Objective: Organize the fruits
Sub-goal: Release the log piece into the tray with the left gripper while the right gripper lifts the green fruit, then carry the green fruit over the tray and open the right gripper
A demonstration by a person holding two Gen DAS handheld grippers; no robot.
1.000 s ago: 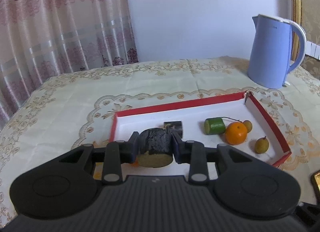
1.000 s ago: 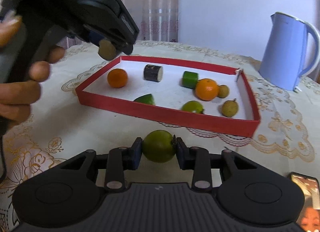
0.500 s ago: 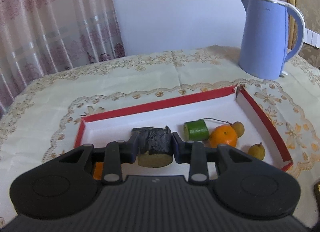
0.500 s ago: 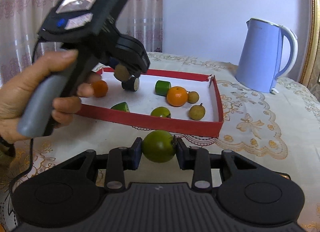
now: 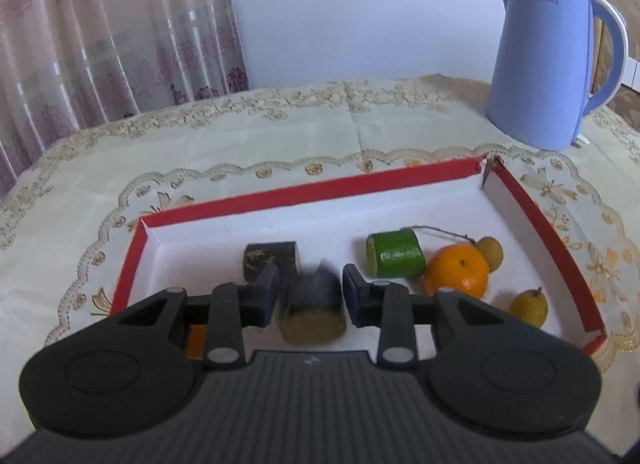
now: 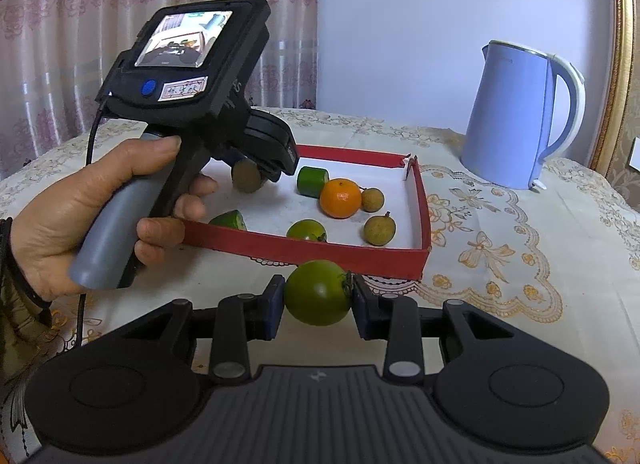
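the left gripper (image 5: 309, 296) hangs over the near left part of the shallow red-walled cardboard tray with a white floor (image 5: 304, 192), and its jaws have just been opening: the dark-skinned, pale-ended cylindrical fruit piece (image 5: 313, 310) sits between the pads with a gap on each side, blurred, so it looks released and dropping. its long axis runs along the gripper's pointing line, pale cut end toward the camera. a second dark cylinder piece (image 5: 271, 260) lies just beyond it on the tray floor.

the right gripper (image 6: 318, 296) is narrow, clamped on a round green tomato-like fruit (image 6: 318, 293) just outside the tray's near wall (image 6: 304, 250). the tray lies straight ahead of it, so the coming move is probably forward over that wall, clear of the left hand (image 6: 100, 208).
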